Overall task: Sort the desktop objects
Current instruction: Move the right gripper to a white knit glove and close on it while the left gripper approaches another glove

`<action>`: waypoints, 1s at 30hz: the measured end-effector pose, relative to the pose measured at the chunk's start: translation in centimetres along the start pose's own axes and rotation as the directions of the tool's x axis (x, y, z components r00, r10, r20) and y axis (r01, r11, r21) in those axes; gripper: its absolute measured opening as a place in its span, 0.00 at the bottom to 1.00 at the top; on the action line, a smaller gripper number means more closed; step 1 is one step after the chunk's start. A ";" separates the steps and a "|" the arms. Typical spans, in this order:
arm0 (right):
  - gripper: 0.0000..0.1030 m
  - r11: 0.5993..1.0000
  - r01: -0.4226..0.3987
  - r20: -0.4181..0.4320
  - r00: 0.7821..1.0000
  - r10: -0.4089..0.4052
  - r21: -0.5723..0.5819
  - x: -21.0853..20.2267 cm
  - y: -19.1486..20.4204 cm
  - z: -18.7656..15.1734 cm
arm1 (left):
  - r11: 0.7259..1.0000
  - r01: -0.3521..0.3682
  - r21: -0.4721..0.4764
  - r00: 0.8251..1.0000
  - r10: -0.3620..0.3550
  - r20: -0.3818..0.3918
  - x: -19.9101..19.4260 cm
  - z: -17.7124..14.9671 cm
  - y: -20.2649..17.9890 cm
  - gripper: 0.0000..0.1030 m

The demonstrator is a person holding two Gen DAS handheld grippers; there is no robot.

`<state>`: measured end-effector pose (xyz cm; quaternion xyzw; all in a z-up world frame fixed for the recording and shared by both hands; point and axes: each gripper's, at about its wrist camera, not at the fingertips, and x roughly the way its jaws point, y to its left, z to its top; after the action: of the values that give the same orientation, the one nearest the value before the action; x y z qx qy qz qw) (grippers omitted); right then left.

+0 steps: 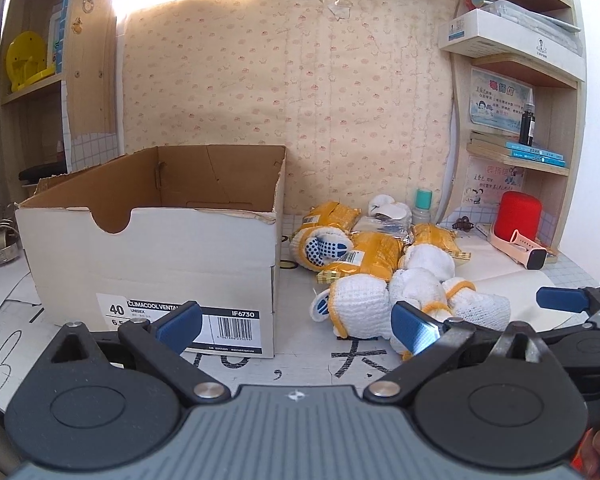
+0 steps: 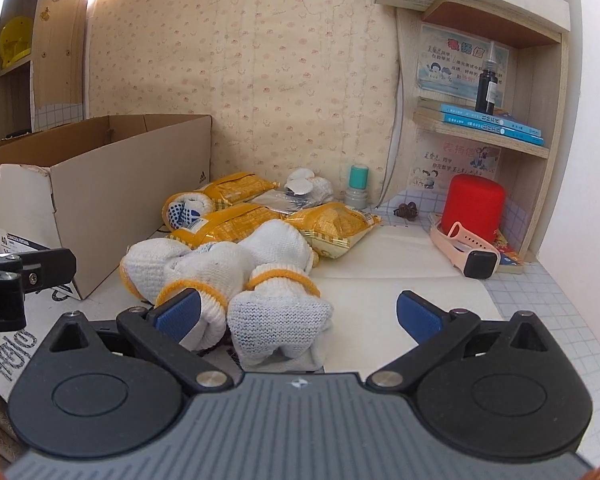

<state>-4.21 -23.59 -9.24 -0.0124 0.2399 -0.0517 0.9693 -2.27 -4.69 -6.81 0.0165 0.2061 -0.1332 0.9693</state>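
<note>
A pile of white knitted gloves with orange cuffs [image 1: 416, 300] [image 2: 228, 276] lies on the desk among yellow snack packets [image 1: 376, 252] [image 2: 332, 224]. An open white shoebox [image 1: 156, 248] [image 2: 96, 184] stands left of the pile. My left gripper [image 1: 296, 326] is open, low in front of the box's right corner, its right pad against the gloves' near edge. My right gripper [image 2: 298, 316] is open with the nearest glove [image 2: 276, 320] lying between its fingers, untouched by the right pad. In the left wrist view the right gripper's blue fingertip [image 1: 560, 299] shows at the right edge.
At the desk's right corner a red cylinder [image 2: 474, 208] stands with a pink smartwatch [image 2: 468, 252] in front of it. A teal-capped bottle [image 2: 358, 186] and a dark hair clip [image 2: 408, 210] sit at the back wall. Shelves with books [image 2: 492, 124] rise on the right.
</note>
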 end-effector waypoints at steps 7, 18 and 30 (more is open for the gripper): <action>0.98 0.996 -0.084 -0.035 0.996 0.083 -0.030 1.1 0.7 -0.9 | 1.000 0.005 0.006 1.000 -0.005 -0.009 0.3 -0.5 -0.1 1.00; 0.98 0.998 0.047 -0.055 0.997 -0.049 -0.041 1.7 -0.9 -1.1 | 0.998 0.039 0.041 0.999 -0.038 -0.004 0.4 -0.6 -1.2 1.00; 0.98 0.995 -0.005 -0.024 1.000 0.003 -0.103 3.0 -1.4 -1.2 | 0.995 0.084 0.061 0.996 -0.084 -0.011 0.9 -0.6 -2.3 1.00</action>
<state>-2.31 -25.34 -11.64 -0.0613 0.2540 -0.0374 0.9645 -2.36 -7.03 -7.65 0.0382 0.2065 -0.1800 0.9610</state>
